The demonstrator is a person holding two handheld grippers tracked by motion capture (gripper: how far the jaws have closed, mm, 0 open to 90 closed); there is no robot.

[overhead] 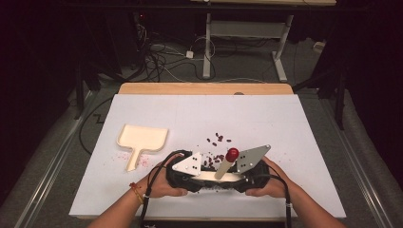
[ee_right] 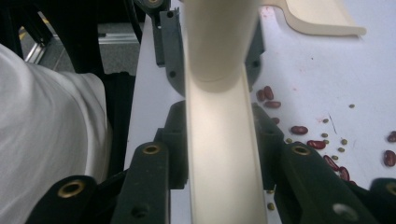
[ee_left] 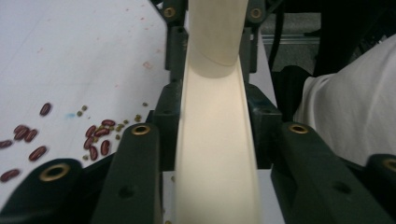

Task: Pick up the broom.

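A cream brush-like tool (overhead: 223, 176) lies crosswise near the table's front edge, its round handle rising to a red knob (overhead: 232, 154). My left gripper (overhead: 203, 177) holds its left end and my right gripper (overhead: 239, 179) its right end, the two facing each other. In the left gripper view the cream body (ee_left: 215, 154) runs between the jaws of the left gripper (ee_left: 215, 126), which press its sides. The right gripper (ee_right: 219, 135) clamps the same body (ee_right: 224, 158) likewise. Red beans (overhead: 218, 140) and tiny green ones lie scattered just beyond the tool (ee_left: 98, 137) (ee_right: 308, 140).
A cream dustpan (overhead: 141, 138) lies flat to the left, handle toward me, with red specks around it; its rim (ee_right: 322, 18) shows in the right gripper view. The white table (overhead: 285, 123) ends just behind my hands. A white-clad body (ee_left: 355, 121) sits close behind the grippers.
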